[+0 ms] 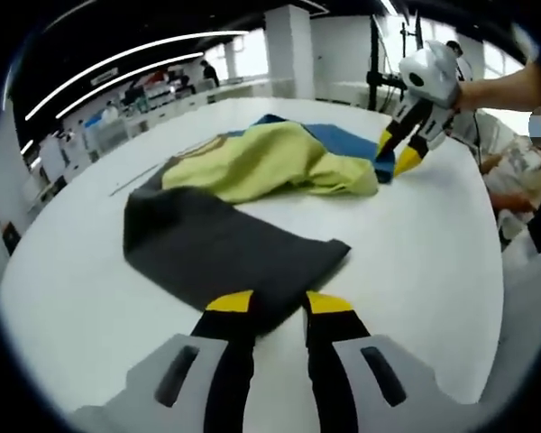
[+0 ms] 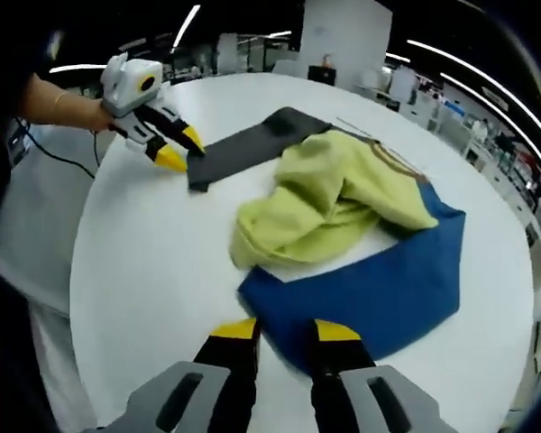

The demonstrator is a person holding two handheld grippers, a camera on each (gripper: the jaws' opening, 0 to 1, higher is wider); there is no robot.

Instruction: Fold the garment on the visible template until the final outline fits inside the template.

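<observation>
Garment point(image 2: 343, 225) between both tools, edges gripped

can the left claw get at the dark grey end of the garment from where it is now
Probably yes. The left claw sits right at the edge of the dark grey part, jaws apart, with only bare white table around it. The yellow part lies further off and does not cover that edge.

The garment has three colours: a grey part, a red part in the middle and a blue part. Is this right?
Not quite. The middle part is yellow-green, not red, as the right gripper view shows. It lies bunched between the grey part and the blue part of the garment.
</observation>
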